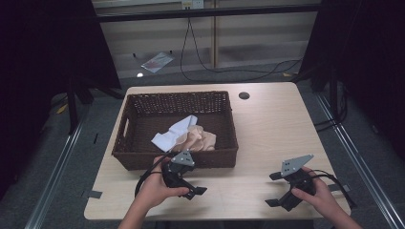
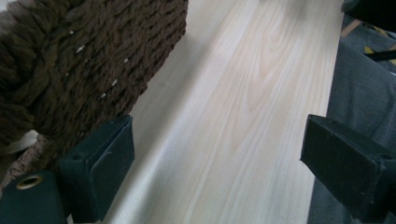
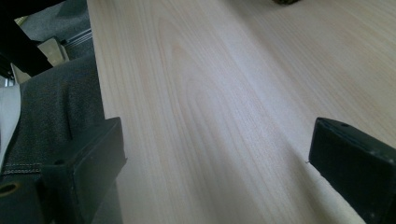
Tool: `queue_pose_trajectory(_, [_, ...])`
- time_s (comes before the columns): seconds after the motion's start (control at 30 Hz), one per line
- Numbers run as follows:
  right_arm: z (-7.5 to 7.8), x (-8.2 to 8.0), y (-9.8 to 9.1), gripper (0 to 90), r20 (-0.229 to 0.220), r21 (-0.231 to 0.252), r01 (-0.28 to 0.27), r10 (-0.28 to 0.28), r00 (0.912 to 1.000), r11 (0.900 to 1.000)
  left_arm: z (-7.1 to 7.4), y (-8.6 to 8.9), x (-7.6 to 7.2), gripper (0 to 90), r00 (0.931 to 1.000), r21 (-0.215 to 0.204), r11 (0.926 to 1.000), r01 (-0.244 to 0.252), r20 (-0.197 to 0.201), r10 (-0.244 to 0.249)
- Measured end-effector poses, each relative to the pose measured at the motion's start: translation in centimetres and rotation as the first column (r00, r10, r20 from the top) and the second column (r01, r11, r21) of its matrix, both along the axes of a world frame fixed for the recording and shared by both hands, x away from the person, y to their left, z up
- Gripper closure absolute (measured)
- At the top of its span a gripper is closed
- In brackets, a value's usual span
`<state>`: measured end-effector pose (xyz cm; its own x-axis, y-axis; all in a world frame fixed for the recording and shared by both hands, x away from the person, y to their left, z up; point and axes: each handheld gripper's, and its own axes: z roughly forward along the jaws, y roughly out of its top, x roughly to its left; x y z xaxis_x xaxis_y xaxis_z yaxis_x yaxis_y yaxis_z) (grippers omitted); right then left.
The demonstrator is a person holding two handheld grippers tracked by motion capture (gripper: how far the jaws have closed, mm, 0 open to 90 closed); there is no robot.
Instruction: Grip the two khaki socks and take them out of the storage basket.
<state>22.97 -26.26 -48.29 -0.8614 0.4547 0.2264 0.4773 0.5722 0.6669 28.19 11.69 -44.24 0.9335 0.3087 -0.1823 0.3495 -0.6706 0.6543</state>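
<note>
High view: left gripper (image 1: pixel 191 187) held in left hand (image 1: pixel 155 187) over near part of light wood counter (image 1: pixel 272 129), jaws pointing toward counter's right side, spread apart, nothing between. Grey three-cornered plate on top, black cable looping off beside the hand. Dark woven basket (image 1: pixel 138 155) directly beyond left gripper, front wall just beside it; can't tell if touching. White cloth (image 1: pixel 173 133) and beige cloth (image 1: pixel 201 139) crumpled inside basket, touching each other, beyond left gripper past the front wall. Right gripper (image 1: pixel 276 190) held in right hand (image 1: pixel 317 193) near counter's near right corner, well apart from left gripper, jaws pointing toward it, wide apart, empty. Small dark round hole (image 1: pixel 244 95) in counter far beyond both grippers, past basket's right end. Dark tape strip (image 1: pixel 92 194) at counter's near left corner, outboard of left gripper.

Left gripper view: two black jaws wide apart, bare counter (image 2: pixel 243 102) between, nothing gripped. Basket (image 2: pixel 84 60) weave rising just beyond one jaw, close up. Grey floor (image 2: pixel 359 88) past counter edge beyond other jaw.

Right gripper view: jaws wide apart, empty, bare counter (image 3: pixel 215 93) grain running ahead between them. Grey floor (image 3: pixel 60 98) beyond counter edge by one jaw.
</note>
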Motion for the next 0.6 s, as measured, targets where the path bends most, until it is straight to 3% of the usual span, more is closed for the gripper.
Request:
queue_pose_trajectory(0.23, [-0.1,0.1,0.0,3.3,0.002,0.005,-0.005,0.005,1.0,1.0,0.8,0.3,0.2,9.6,0.9997,0.037,0.9991,0.022,-0.012,-0.021])
queue_pose_trajectory(0.6, [-0.1,0.0,0.0,3.3,0.0,-0.002,-0.007,0.007,1.0,1.0,3.2,0.7,0.9,6.1,0.9986,0.031,0.9993,0.019,-0.049,-0.018])
